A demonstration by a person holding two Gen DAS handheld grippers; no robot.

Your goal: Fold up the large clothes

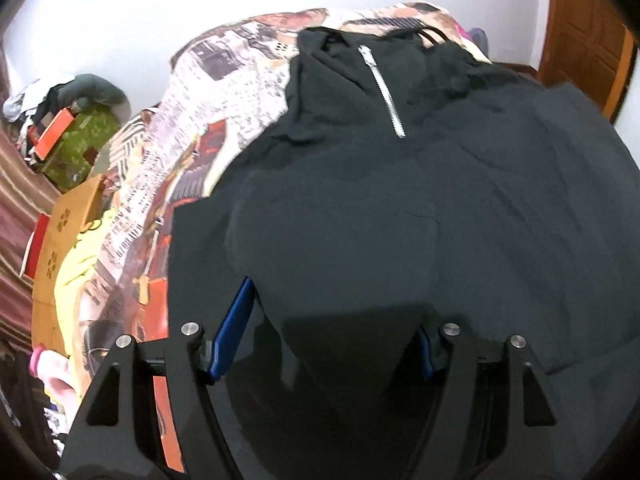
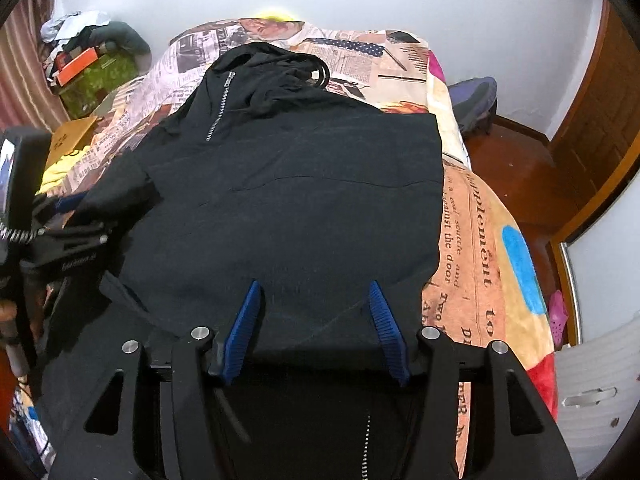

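Black hoodie (image 2: 288, 200) lies spread on the bed, over the newspaper-print blanket (image 2: 468, 240), hood and zipper (image 2: 219, 106) toward the top of the frame, hem at the bottom next to both tools.

Right tool (image 2: 316, 328): spread wide, blue pads either side of the hem fabric, holding nothing. Left tool (image 1: 332, 328): also wide apart; one pad visible at lower left, the other mostly buried under a fold of cloth, so I can't tell if any fabric is actually pinched. Looks like no.

Judgement: you're at the hem pickup, before the bottom-to-top fold.

- Get one pad under the hem edge, one on top, both layers in the bite.
- Grab at matching points near the two lower corners so the fold line stays square.
- The sleeve (image 2: 116, 196) at left of the right view is bunched; tuck it in first or it'll lump.
- Lift low and lay the hem down short of the zipper.
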